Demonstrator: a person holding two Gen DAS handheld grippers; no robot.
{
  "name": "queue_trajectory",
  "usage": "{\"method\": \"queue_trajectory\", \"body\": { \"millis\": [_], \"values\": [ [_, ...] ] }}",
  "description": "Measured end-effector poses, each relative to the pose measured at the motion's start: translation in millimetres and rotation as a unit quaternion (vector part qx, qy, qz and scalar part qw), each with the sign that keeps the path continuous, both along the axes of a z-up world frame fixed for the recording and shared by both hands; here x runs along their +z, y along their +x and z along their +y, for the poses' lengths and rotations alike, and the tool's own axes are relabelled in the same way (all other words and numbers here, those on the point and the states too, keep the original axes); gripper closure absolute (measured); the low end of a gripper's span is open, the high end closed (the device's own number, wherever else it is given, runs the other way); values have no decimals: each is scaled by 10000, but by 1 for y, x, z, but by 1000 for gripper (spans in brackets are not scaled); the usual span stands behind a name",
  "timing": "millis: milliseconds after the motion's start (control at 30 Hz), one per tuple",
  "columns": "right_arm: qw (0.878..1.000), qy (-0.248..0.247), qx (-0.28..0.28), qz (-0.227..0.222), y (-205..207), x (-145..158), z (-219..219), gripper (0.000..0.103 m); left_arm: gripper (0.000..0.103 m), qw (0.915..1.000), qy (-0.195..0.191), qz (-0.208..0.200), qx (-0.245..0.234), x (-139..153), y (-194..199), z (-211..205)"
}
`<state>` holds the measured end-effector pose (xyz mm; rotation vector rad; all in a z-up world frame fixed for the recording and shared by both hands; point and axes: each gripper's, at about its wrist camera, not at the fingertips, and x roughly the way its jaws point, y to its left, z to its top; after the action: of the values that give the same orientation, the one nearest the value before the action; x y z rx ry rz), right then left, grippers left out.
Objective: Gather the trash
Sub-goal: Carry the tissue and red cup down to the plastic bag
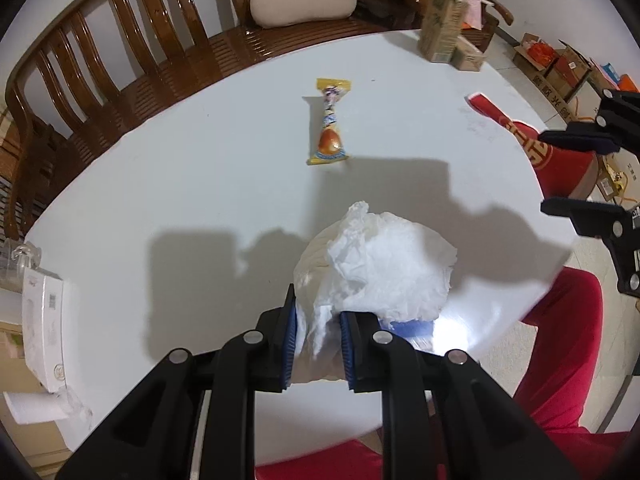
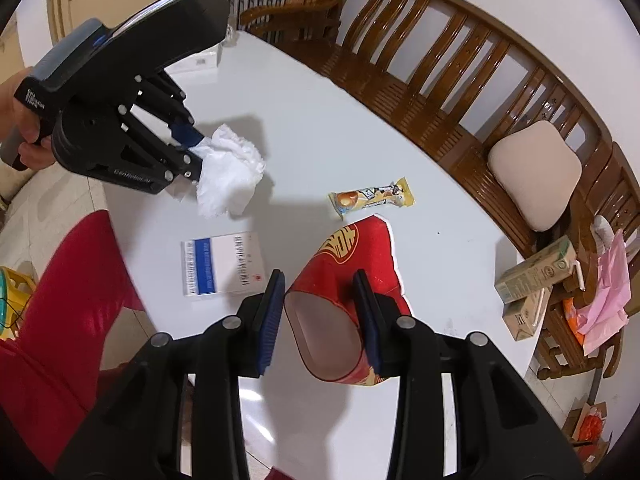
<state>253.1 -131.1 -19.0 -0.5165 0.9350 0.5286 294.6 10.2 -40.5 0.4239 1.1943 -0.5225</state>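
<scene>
My left gripper [image 1: 318,336] hangs low over the white table [image 1: 180,184], pads pinched on a crumpled tissue [image 1: 384,264] that bulges forward past them. My right gripper [image 2: 320,316] straddles the open mouth of a red bag [image 2: 352,264] (whether it actually clamps the rim, I cannot tell). A yellow snack wrapper [image 2: 372,197] lies flat beyond the bag, its long axis crosswise. A blue-and-white box [image 2: 222,266] sits just left of the bag; two cartons [image 2: 532,280] stand at the far edge.
</scene>
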Motion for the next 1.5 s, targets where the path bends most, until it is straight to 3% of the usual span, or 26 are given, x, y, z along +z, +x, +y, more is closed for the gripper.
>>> {"method": "queue_trajectory", "body": {
  "millis": [333, 600, 1067, 1300, 1500],
  "values": [
    [9998, 96, 15, -173, -73, 27, 6, 68, 84, 9994, -118, -247, -188, 21, -75, -6],
    [9998, 150, 94, -128, -131, 18, 13, 68, 84, 9991, -135, -295, -260, 5, -131, -8],
    [9983, 372, 56, 434, -203, -35, 15, 68, 84, 9992, -131, 185, -321, -69, -185, -9],
    [9963, 426, 8, 744, -211, -67, 17, 68, 84, 9992, 62, 190, -340, -104, -198, -14],
    [9930, 516, -69, 1063, -210, -98, 17, 68, 84, 9982, 54, 511, -296, -139, -202, -22]
  ]
}}
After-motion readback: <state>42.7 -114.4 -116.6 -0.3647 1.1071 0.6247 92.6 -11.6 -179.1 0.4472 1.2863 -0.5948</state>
